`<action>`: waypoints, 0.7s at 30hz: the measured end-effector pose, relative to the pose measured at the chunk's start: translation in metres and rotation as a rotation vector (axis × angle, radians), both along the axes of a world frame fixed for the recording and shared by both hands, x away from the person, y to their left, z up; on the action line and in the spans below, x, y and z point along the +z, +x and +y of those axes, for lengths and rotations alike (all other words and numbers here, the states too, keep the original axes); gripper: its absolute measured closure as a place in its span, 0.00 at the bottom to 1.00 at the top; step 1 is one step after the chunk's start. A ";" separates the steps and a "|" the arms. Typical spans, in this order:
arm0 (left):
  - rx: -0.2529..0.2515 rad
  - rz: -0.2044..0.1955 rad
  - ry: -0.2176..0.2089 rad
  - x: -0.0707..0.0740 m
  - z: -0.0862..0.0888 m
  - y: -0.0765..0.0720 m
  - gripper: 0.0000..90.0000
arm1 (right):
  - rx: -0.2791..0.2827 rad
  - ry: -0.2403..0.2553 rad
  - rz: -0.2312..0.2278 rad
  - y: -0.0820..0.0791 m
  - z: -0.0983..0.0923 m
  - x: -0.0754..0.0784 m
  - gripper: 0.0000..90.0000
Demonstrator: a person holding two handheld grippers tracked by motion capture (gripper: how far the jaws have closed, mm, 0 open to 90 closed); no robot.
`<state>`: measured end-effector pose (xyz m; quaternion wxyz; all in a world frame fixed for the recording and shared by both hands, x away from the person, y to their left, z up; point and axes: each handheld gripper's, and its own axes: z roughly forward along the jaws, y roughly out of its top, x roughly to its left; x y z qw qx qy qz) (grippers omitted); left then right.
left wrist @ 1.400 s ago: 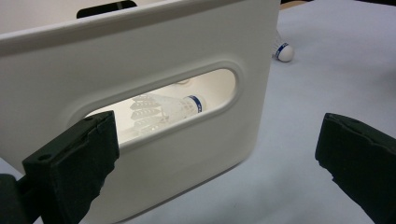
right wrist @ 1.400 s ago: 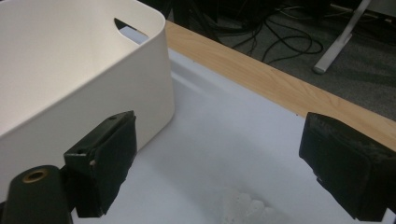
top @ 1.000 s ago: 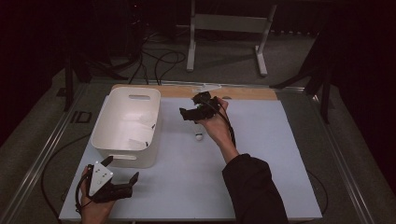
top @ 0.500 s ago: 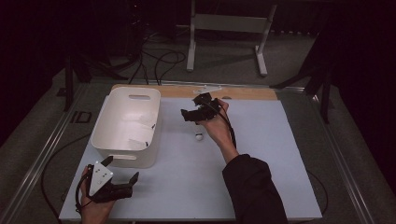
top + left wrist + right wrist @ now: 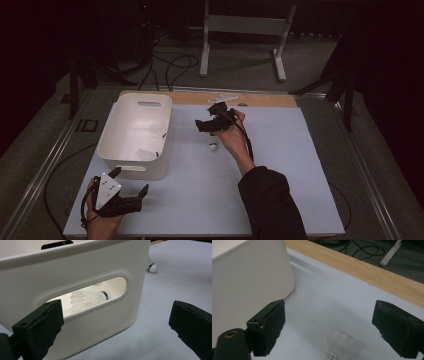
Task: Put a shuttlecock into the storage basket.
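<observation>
A white shuttlecock [image 5: 213, 146] with a blue band lies on the pale blue table top, right of the white bin [image 5: 162, 145]. My right gripper [image 5: 204, 121] hovers open just above and behind it. In the right gripper view the feathers [image 5: 339, 346] show low between the wide-apart jaws, with the right gripper [image 5: 329, 315] empty. My left gripper [image 5: 130, 181] rests open at the table's front left. Its own view faces the bin wall [image 5: 75, 270], the left gripper [image 5: 117, 322] empty. Another shuttlecock [image 5: 90, 298] lies inside the bin, seen through the handle slot.
A wooden strip [image 5: 270, 99] runs along the table's far edge with a pale object [image 5: 222, 97] on it. Cables [image 5: 170, 62] and a metal stand [image 5: 240, 25] are on the floor behind. The bin's corner [image 5: 249, 277] stands close to the right gripper's left jaw.
The right gripper has dipped slightly toward the shuttlecock on the table. The left gripper has stayed put.
</observation>
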<state>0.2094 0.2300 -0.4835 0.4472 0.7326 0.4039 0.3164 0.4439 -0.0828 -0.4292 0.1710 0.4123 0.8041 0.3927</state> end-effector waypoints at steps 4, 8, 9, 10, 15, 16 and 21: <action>-0.001 0.001 0.001 0.000 0.000 0.000 0.00 | 0.001 -0.003 0.008 0.001 0.000 -0.003 0.13; 0.000 -0.001 -0.002 0.000 0.000 0.000 0.00 | -0.002 -0.004 0.018 0.002 0.000 -0.007 0.13; 0.000 0.000 -0.001 0.000 0.000 0.000 0.00 | -0.004 -0.006 0.018 0.002 0.000 -0.008 0.13; -0.001 0.000 0.000 0.000 0.000 0.000 0.00 | -0.005 -0.007 0.020 0.002 0.000 -0.009 0.13; -0.001 0.000 0.001 0.000 0.000 0.000 0.00 | -0.007 -0.010 0.025 0.003 -0.001 -0.012 0.13; -0.001 0.000 0.001 0.000 0.000 0.000 0.00 | -0.008 -0.009 0.026 0.003 -0.001 -0.012 0.13; -0.002 0.000 0.001 0.000 0.000 0.000 0.00 | -0.009 -0.012 0.032 0.003 -0.002 -0.015 0.13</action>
